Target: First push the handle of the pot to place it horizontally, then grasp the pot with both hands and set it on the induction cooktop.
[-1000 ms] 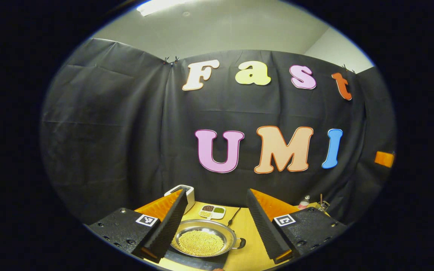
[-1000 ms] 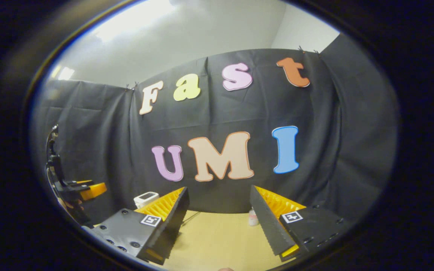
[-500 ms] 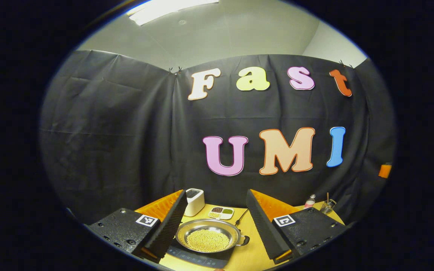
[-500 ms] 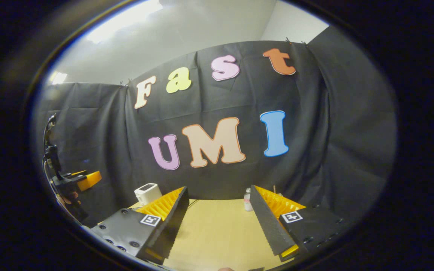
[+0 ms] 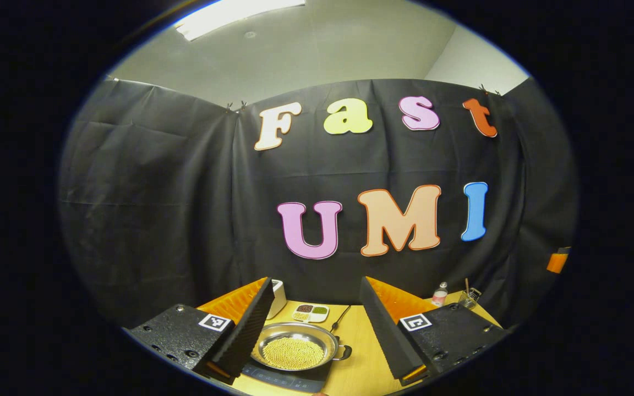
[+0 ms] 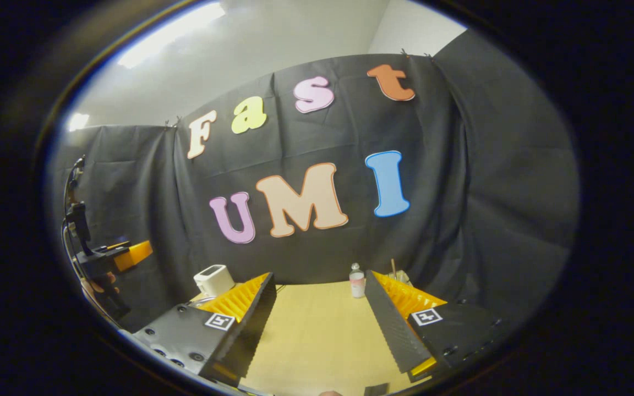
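Note:
A shallow steel pot (image 5: 296, 350) full of small yellow beans rests on a dark induction cooktop (image 5: 287, 378) in the left gripper view. One of its side handles (image 5: 344, 352) points right. My left gripper (image 5: 312, 324) hovers open above and in front of the pot, holding nothing, with the pot showing between its fingers. In the right gripper view my right gripper (image 6: 321, 322) is open over bare wooden table (image 6: 317, 341), with nothing between its fingers. The left gripper (image 6: 109, 258) and the hand holding it appear at the far left of that view.
A white box-shaped appliance (image 5: 277, 297) and a small divided dish of beans (image 5: 310, 313) stand behind the pot, with a black cord (image 5: 340, 319) beside them. A small bottle (image 6: 356, 280) and a glass with sticks (image 5: 466, 297) sit at the table's back right.
Both grippers have drawn back and lifted. The pot looks smaller and farther in the left gripper view. The bottle and more tabletop have come into the right gripper view.

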`<state>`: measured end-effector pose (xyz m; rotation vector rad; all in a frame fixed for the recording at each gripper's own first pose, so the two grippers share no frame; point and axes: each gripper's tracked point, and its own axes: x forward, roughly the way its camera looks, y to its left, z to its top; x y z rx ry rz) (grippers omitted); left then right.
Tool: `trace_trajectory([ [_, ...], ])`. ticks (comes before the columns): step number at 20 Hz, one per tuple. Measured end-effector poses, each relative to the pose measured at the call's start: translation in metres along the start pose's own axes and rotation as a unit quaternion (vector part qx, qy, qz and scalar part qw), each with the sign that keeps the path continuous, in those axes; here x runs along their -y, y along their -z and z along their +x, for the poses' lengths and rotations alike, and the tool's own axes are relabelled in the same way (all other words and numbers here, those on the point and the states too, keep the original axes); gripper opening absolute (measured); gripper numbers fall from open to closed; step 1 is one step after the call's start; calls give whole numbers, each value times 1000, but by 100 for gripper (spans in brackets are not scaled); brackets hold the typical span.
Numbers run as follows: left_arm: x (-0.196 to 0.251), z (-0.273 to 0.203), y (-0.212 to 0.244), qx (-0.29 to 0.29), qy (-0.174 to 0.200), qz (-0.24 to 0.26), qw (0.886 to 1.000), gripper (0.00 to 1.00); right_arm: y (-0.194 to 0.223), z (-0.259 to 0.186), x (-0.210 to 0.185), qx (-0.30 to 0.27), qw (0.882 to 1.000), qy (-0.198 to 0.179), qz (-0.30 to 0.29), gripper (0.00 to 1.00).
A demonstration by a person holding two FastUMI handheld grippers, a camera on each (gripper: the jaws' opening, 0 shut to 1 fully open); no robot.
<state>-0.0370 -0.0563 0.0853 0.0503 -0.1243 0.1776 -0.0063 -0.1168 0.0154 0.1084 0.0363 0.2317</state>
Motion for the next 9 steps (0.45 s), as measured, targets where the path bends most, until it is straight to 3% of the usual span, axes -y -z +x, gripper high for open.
trace_trajectory([
  [7,30,6,8,-11,16,-4,1000,93,15,10,21,-21,1000,10,19,92],
  [8,34,8,10,-13,18,-3,1000,96,15,12,23,-20,1000,8,21,100],
  [9,37,10,13,-15,20,-1,1000,94,15,14,23,-20,999,6,24,92],
])
